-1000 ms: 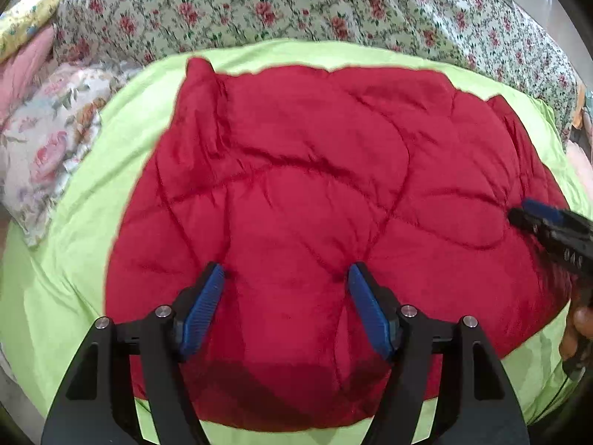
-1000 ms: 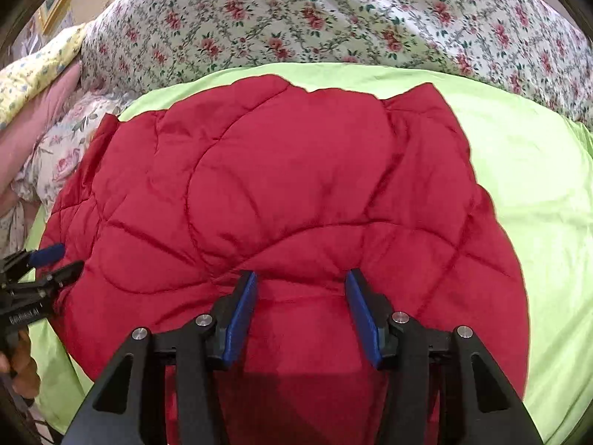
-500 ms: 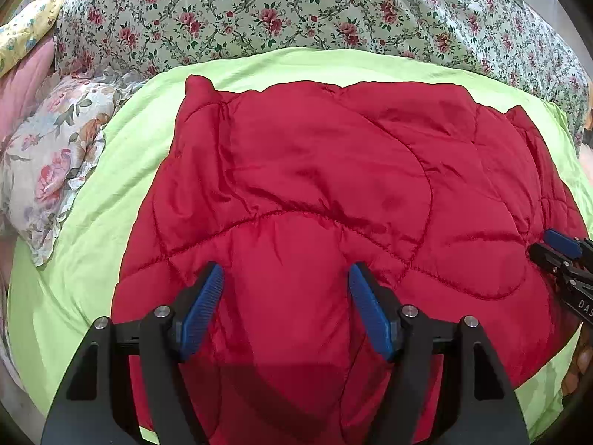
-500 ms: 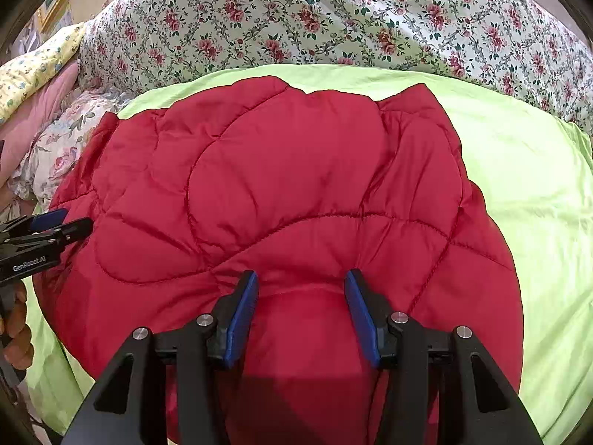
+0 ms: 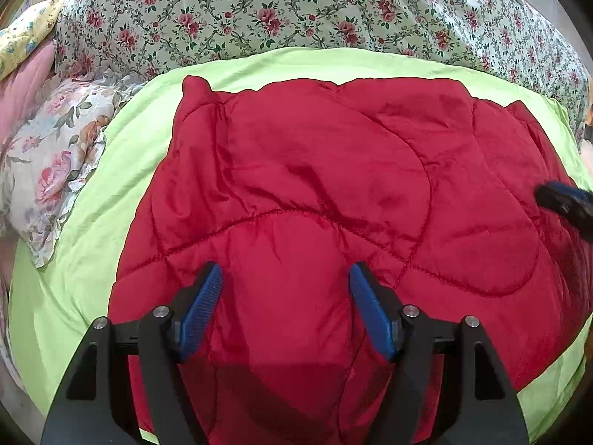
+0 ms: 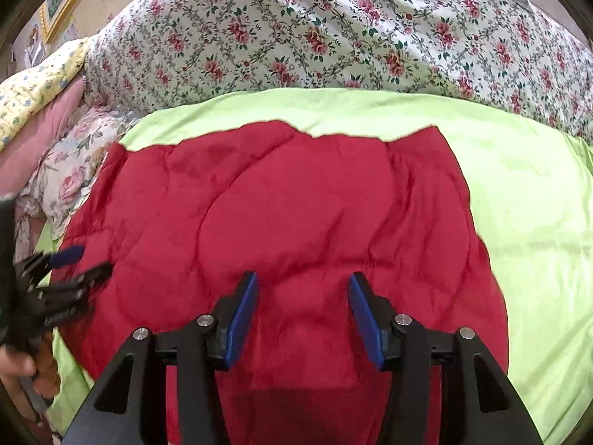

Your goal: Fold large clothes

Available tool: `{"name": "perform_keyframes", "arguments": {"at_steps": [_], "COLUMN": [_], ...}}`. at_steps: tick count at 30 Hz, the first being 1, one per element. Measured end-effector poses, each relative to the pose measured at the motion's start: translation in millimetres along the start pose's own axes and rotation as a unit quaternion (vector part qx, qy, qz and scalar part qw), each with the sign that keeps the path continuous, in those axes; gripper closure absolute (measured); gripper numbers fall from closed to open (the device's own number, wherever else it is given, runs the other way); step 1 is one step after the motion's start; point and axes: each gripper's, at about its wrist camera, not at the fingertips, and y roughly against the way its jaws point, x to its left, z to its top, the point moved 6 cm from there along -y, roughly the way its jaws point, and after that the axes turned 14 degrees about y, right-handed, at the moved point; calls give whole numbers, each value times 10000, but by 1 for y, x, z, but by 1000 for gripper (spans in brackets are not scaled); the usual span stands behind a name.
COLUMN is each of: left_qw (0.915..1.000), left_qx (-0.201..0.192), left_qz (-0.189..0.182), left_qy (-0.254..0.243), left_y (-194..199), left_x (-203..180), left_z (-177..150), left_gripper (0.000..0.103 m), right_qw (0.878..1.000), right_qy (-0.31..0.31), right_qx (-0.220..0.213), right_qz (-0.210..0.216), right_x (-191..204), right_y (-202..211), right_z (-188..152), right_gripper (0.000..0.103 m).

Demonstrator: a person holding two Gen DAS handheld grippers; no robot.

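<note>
Biggest thing here is the bed, covered with a lime green sheet (image 5: 122,185), and a flowery blanket (image 6: 333,29) is bunched up along the far side. A floral pillow (image 5: 48,163) sits at the far left.

The red quilted jacket (image 5: 315,170) is spread flat in the middle of the green sheet, nearer the left side than the right, and it takes up most of both views. It looks puffy and soft, with a slightly shiny shell, so I'd guess it's light but slippery and springy. Folds probably won't stay put unless they get pressed down, and a thin pinch of the shell may slide out. My bet is to grab at the near edge or the side edges, taking the full thickness along a stitched seam instead of a puffy panel.

The left gripper (image 5: 285,307) hovers over the near part of the jacket with its jaws spread wide, and nothing is pinched between them. The right gripper (image 6: 302,315) is set a bit narrower; its jaws have just been opening, and only the fabric below shows in the gap, so no grip there either. The pads (image 6: 242,319) sit clear of the cloth as far as I can tell.
</note>
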Motion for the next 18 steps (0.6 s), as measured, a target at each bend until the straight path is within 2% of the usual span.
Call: {"name": "perform_keyframes", "arguments": {"at_steps": [5, 10, 15, 18], "left_qw": [10000, 10000, 9999, 9993], "left_qx": [-15, -4, -9, 140], "left_qz": [-1, -65, -78, 11], "left_qy": [-20, 15, 144, 346], "left_y": [0, -1, -12, -38], "left_x": [-1, -1, 4, 10], "left_z": [-1, 2, 26, 42], "left_gripper": [31, 29, 26, 23], "right_qw": [9999, 9993, 9991, 9990], "right_qy": [-50, -361, -412, -430], "right_qx": [120, 111, 100, 101], "right_qz": [-77, -50, -41, -36], "right_x": [-19, -36, -38, -39], "right_y": [-29, -37, -39, -40], "right_z": [7, 1, -3, -4], "right_gripper": [50, 50, 50, 50]}}
